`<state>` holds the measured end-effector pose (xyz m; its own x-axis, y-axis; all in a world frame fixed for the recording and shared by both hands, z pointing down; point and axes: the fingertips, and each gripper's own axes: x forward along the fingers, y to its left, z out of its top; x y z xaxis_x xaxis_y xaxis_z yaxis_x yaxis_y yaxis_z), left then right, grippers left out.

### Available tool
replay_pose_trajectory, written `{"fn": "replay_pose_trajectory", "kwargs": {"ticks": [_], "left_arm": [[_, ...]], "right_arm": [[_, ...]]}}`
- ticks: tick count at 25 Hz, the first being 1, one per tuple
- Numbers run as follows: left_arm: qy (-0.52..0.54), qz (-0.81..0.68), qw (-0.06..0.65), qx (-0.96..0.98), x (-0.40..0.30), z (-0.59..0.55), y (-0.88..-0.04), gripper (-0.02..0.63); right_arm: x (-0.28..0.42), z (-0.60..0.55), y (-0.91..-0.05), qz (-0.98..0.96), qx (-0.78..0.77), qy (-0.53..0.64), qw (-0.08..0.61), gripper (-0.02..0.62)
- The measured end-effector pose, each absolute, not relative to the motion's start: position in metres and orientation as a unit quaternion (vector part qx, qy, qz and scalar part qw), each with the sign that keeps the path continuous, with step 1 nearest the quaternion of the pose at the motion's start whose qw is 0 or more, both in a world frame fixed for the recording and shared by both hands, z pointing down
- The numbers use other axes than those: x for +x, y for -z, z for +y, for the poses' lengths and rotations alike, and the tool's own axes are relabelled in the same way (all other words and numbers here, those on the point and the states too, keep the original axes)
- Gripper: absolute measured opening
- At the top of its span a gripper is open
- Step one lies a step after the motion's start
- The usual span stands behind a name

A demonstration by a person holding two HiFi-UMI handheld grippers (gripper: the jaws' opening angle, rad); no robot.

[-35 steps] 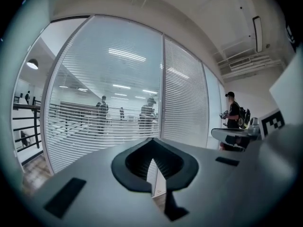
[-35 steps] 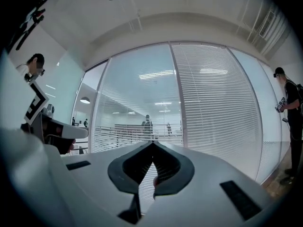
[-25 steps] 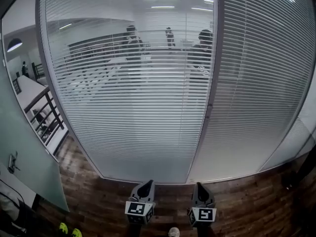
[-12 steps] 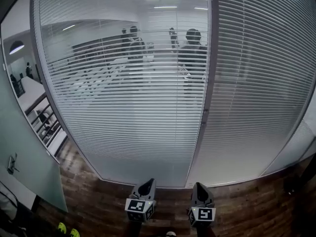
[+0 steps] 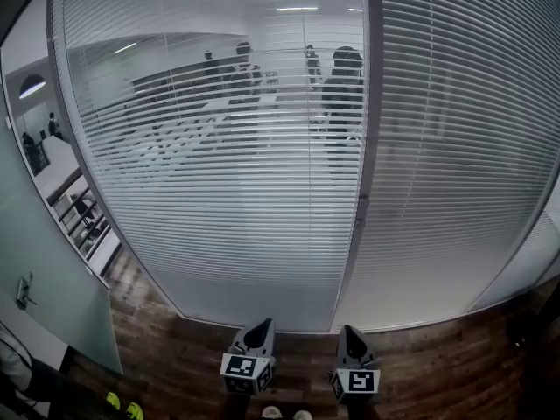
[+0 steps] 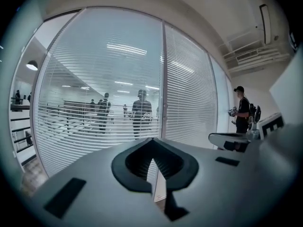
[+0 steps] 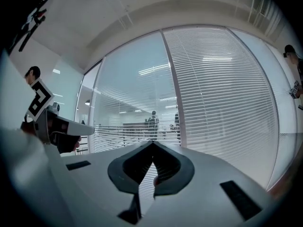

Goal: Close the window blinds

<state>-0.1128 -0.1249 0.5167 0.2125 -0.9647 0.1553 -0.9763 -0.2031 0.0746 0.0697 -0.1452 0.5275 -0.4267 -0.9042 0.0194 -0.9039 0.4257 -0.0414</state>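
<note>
At the bottom edge of the head view, two pale shoe tips point(image 5: 284, 414) show on the dark wooden floor point(image 5: 437, 366). Just ahead of them, the left gripper point(image 5: 259, 329) and the right gripper point(image 5: 350, 332) are held side by side, a little apart, both pointing at the glass wall. Each carries its marker cube at the rear.

In its own view the left gripper point(image 6: 152, 144) has its jaws clenched tip to tip, with nothing between them. The right gripper point(image 7: 152, 146) is the same, pressed together and empty.

The window blinds point(image 5: 236, 191) hang straight ahead across a strip of bare floor, well apart from both sets of tips; neither gripper touches them. An upright frame post point(image 5: 366, 147) splits them, roughly in line with the right gripper.

The left blind panel point(image 5: 201, 234) is in front of the left gripper. Its slats are tilted open enough to see through. The right blind panel point(image 5: 455, 147) looks denser and more opaque.

A frosted glass door point(image 5: 44, 261) stands at the far left.

Through the open slats several people point(image 5: 343, 86) stand in a lit room beyond.
</note>
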Motion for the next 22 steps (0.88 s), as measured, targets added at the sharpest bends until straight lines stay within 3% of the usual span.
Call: {"fn": "replay_pose_trajectory", "kwargs": {"ticks": [22], "left_arm": [[-0.028, -0.616, 0.098, 0.781, -0.146, -0.177, -0.519, 0.000]], "right_arm": [[0.039, -0.190, -0.523, 0.837, -0.546, 0.019, -0.023, 0.002]]}}
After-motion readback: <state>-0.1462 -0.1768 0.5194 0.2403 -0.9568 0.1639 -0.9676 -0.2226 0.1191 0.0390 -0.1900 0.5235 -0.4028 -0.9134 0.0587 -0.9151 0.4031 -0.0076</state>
